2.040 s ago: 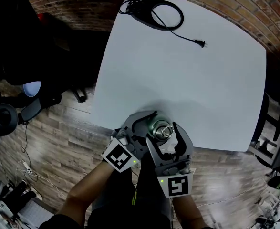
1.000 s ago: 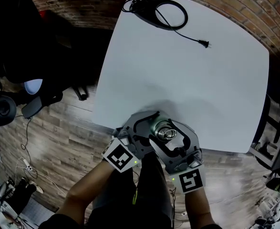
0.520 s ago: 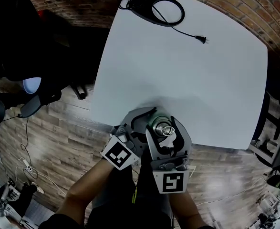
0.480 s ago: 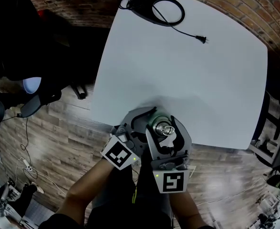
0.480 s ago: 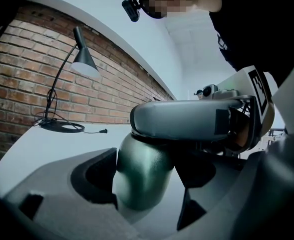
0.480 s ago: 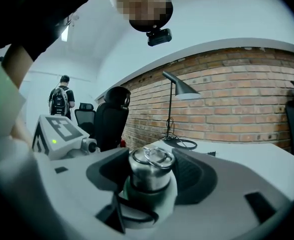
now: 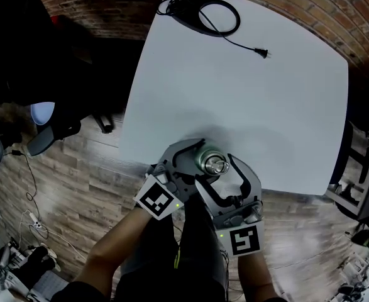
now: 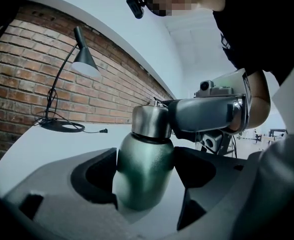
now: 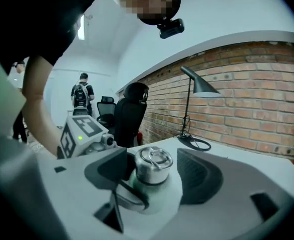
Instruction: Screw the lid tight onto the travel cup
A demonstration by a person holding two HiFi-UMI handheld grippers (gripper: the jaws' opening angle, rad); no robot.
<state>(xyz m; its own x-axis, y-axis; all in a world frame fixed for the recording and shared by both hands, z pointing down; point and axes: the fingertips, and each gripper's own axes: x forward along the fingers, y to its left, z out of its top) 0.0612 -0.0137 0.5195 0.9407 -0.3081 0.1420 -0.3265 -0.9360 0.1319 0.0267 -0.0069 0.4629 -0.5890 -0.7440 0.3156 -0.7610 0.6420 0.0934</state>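
A green metal travel cup point(image 7: 203, 163) stands at the table's near edge, its steel lid point(image 7: 218, 165) with a ring on top. My left gripper point(image 7: 201, 156) is shut on the cup's body point(image 8: 144, 171), with a pad against each side. The right gripper point(image 7: 214, 170) reaches in at lid height. Its jaws have just been opening, and the lid point(image 9: 153, 165) sits between them with a gap on its right side. The left gripper view shows one right finger point(image 8: 207, 116) beside the lid point(image 8: 151, 121).
The white table point(image 7: 247, 99) stretches away from me. A black desk lamp's base and coiled cable point(image 7: 203, 14) lie at its far edge, with the plug point(image 7: 263, 54) loose. Wooden floor and black chairs point(image 7: 52, 131) lie to the left. A person point(image 9: 81, 96) stands far off.
The right gripper has swung to the right around the lid, its marker cube shifting right, and its jaws stand wider. The left gripper and the cup have stayed put.
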